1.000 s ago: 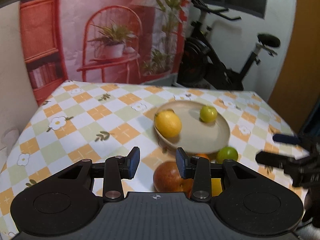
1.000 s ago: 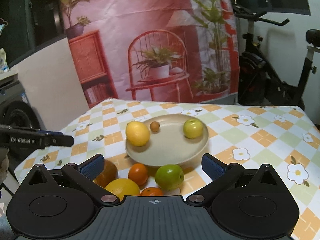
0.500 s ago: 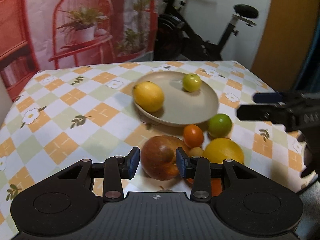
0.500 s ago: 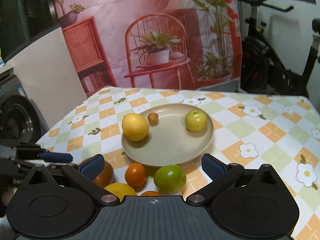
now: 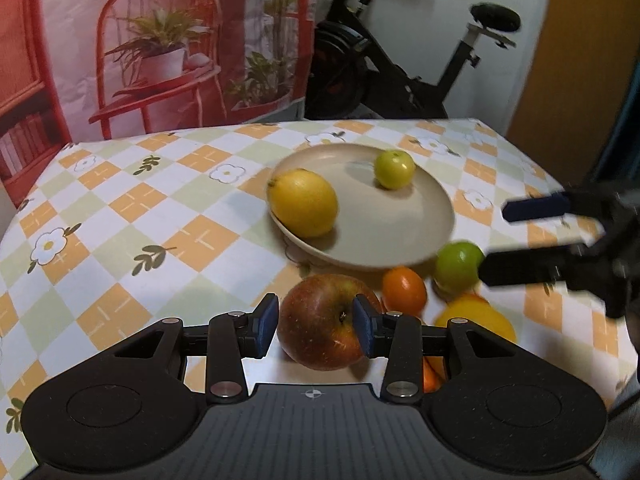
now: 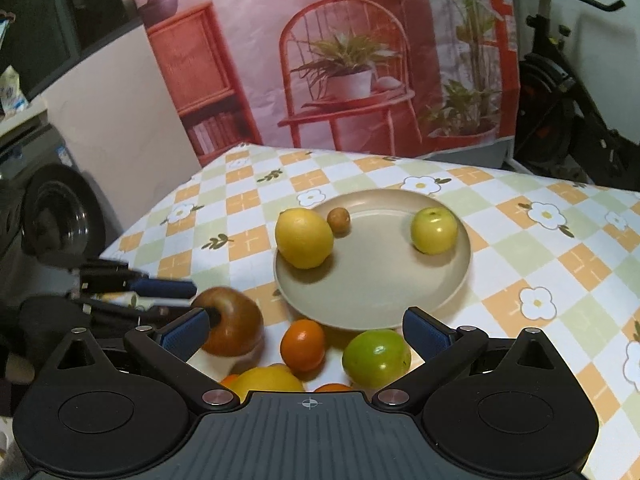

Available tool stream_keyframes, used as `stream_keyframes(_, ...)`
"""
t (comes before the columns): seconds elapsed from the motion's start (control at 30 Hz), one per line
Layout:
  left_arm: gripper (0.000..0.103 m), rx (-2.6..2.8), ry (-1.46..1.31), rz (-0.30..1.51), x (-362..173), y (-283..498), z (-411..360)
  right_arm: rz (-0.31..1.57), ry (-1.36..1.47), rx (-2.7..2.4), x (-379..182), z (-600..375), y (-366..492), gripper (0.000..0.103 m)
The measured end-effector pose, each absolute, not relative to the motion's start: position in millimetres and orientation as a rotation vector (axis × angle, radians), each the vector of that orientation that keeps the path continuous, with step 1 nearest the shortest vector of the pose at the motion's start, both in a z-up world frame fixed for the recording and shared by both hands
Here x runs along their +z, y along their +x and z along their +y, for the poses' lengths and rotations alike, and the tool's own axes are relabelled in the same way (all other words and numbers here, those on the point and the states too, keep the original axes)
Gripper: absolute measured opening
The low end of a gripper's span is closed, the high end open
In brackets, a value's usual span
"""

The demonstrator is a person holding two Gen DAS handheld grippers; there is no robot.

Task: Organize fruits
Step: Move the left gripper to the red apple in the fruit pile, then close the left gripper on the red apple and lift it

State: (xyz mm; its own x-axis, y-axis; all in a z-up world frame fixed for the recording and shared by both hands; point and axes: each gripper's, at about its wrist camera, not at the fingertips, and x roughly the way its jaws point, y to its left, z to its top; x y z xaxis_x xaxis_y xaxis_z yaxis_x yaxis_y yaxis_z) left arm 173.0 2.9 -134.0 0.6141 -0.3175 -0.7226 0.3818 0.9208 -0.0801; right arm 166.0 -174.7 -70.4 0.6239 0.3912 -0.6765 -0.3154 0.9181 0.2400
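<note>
A red-brown apple [image 5: 324, 320] lies on the checked tablecloth just beyond my left gripper [image 5: 315, 326]. Its jaws stand narrowly apart, narrower than the apple, and the pads do not press on it. In the right wrist view the left gripper [image 6: 184, 300] reaches the apple [image 6: 228, 320] from the left. My right gripper [image 6: 306, 332] is wide open above an orange [image 6: 302, 344] and a green lime [image 6: 376, 356]. The beige plate [image 6: 372, 276] holds a lemon [image 6: 304, 238], a small brown fruit [image 6: 339, 220] and a small yellow-green apple [image 6: 434, 230].
A yellow fruit [image 6: 266, 382] and more orange fruit lie close under the right gripper. The right gripper [image 5: 494, 242] hangs beside the lime [image 5: 458, 266]. An exercise bike [image 5: 400, 68] and a printed backdrop stand behind the table. A washing machine [image 6: 56, 216] is at the left.
My left gripper has come forward and down, so the apple now sits right at its fingertips. The right gripper has moved closer over the loose fruits. Neither opening looks changed.
</note>
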Motion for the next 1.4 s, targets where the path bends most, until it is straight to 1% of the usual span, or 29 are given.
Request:
stream_keyframes(0.07, 0.044, -0.394, 0.04, 0.833, -136, 184, 9, 0.783, 0.047, 0.401, -69, -170, 169, 0.099)
stream_keyframes(0.17, 0.045, -0.411, -0.041, 0.866, -139, 198, 18, 0.778, -0.037, 0.403, -67, -161, 177, 0.089)
stream_keyframes(0.37, 0.045, -0.424, -0.154, 0.899, -146, 215, 27, 0.819, -0.119, 0.482, -71, -140, 201, 0.088)
stream_keyframes(0.43, 0.045, -0.427, -0.188, 0.907, -149, 219, 30, 0.848, -0.142, 0.529, -75, -132, 208, 0.083)
stream_keyframes(0.47, 0.045, -0.43, -0.203, 0.911, -151, 221, 31, 0.861, -0.155, 0.547, -77, -127, 211, 0.078)
stream_keyframes(0.53, 0.045, -0.435, -0.227, 0.916, -154, 225, 32, 0.888, -0.187, 0.58, -82, -117, 217, 0.075)
stream_keyframes(0.6, 0.045, -0.437, -0.243, 0.917, -156, 229, 33, 0.91, -0.203, 0.615, -86, -110, 220, 0.069)
stream_keyframes(0.83, 0.045, -0.437, -0.293, 0.922, -160, 235, 38, 0.951, -0.219, 0.688, -98, -88, 226, 0.06)
stream_keyframes(0.9, 0.045, -0.435, -0.302, 0.924, -160, 236, 38, 0.966, -0.222, 0.699, -101, -84, 229, 0.054)
stream_keyframes(0.97, 0.045, -0.434, -0.309, 0.925, -160, 237, 39, 0.975, -0.229, 0.698, -104, -80, 231, 0.053)
stream_keyframes(1.4, 0.044, -0.458, -0.436, 0.973, -169, 229, 61, 1.009, -0.196, 0.717, -114, -76, 234, 0.056)
